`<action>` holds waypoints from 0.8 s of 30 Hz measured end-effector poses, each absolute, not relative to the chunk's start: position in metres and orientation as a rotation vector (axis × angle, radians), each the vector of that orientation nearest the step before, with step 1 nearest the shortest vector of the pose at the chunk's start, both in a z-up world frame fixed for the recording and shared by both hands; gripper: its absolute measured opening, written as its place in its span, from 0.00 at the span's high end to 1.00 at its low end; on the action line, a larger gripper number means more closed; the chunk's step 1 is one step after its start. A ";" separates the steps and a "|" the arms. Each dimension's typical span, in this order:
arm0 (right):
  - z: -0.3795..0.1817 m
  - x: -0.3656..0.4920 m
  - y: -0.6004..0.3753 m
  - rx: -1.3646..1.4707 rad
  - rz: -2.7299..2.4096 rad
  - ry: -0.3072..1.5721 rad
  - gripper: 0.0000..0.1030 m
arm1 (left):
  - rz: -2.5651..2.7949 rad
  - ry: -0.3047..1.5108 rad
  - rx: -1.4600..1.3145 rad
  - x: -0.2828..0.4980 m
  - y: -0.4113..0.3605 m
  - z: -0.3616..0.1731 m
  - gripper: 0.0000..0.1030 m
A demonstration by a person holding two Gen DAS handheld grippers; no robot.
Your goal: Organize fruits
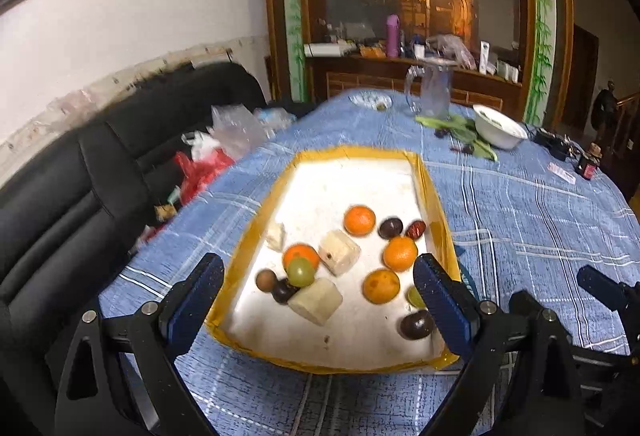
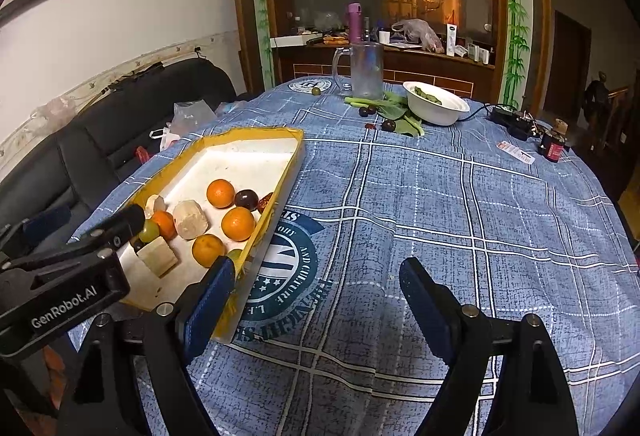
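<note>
Woven cloth tablecloth (image 2: 440, 196), glossy oranges (image 1: 359, 220)

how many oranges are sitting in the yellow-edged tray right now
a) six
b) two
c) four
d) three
c: four oranges show inside the yellow-edged tray: one toward the far side, one near the right wall, one nearer the camera, and one partly behind a green fruit.
</note>
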State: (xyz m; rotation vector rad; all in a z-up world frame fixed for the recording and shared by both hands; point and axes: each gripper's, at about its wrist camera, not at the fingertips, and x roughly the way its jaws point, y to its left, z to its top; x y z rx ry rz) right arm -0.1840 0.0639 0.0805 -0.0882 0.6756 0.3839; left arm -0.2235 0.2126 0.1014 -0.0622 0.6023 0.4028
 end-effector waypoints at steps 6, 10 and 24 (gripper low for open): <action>0.085 -0.192 0.065 -0.106 0.391 0.650 0.14 | 0.577 0.360 0.014 -0.257 0.195 0.130 0.00; 0.090 -0.198 0.064 -0.103 0.394 0.631 0.13 | 0.516 0.163 0.033 -0.290 0.181 0.148 0.00; 0.093 -0.208 0.060 -0.110 0.386 0.612 0.11 | 0.455 0.531 -0.053 -0.255 0.192 0.114 0.00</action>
